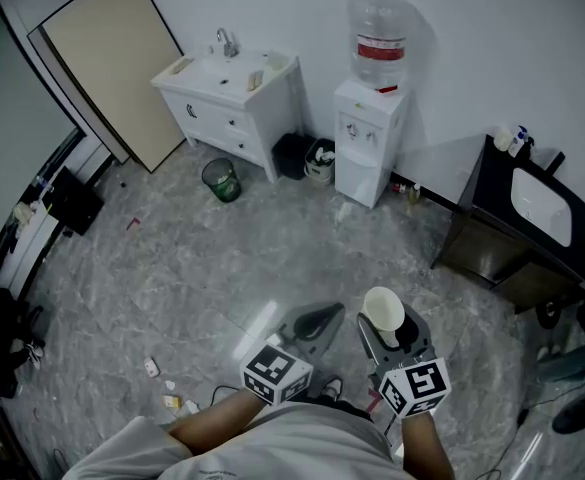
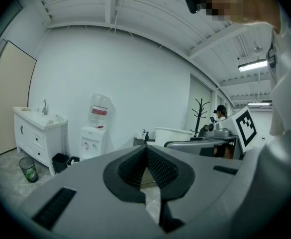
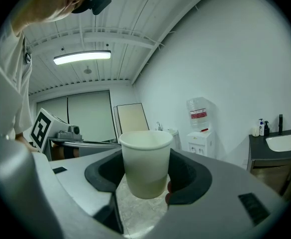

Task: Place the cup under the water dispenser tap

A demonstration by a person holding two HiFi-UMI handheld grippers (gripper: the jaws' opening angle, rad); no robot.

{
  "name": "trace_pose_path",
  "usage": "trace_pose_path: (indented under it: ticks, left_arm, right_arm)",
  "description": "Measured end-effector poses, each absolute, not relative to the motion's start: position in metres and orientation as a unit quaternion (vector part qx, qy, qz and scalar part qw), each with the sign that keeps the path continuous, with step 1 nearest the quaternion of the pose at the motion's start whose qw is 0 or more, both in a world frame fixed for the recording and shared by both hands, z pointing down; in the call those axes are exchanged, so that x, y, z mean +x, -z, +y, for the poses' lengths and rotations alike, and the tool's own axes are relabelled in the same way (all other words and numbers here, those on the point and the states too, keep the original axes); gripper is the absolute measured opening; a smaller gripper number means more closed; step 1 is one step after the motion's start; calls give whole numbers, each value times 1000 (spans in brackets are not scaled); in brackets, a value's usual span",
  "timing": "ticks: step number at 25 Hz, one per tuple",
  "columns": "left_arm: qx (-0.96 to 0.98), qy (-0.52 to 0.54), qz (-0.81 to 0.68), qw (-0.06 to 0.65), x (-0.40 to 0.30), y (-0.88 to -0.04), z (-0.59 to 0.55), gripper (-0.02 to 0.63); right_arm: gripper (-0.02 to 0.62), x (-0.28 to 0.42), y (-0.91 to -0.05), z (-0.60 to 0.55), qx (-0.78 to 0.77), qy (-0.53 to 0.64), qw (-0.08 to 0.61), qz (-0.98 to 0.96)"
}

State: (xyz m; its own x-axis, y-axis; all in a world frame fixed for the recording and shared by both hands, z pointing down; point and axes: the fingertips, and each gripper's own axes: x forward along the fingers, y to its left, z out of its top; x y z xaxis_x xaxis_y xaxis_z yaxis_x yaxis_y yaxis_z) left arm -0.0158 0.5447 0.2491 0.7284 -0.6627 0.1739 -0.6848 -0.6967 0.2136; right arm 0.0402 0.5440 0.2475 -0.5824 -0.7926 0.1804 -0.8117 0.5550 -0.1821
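Left claw [image 1: 322,318]; right claw [image 1: 390,336] with one cup [image 1: 383,308]

1. Grey marble-look floor [image 1: 272,258], with litter scraps at lower left.
2. Plain white walls [image 1: 472,28]; a beige panel [image 1: 112,58] leans at the left.
3. White vanity cabinet [image 1: 222,123] with sink and faucet on the back wall. Green mesh bin [image 1: 222,180] in front, black bin [image 1: 292,155] beside it.
4. Dark cabinet [image 1: 482,248] with white basin at right.
5. Ribbed white ceiling [image 3: 110,14] with a lit strip light [image 3: 82,57]; coat stand [image 2: 201,114] in the distance.
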Motion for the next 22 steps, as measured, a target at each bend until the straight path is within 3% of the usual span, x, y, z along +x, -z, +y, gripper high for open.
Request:
trace_pose_path:
  ticks: [22]
  left_arm:
    - [933,-48,-325,147,-82,-281,246,3]
  right_arm:
    - [255,-22,-286,252,505,-154,49,-848]
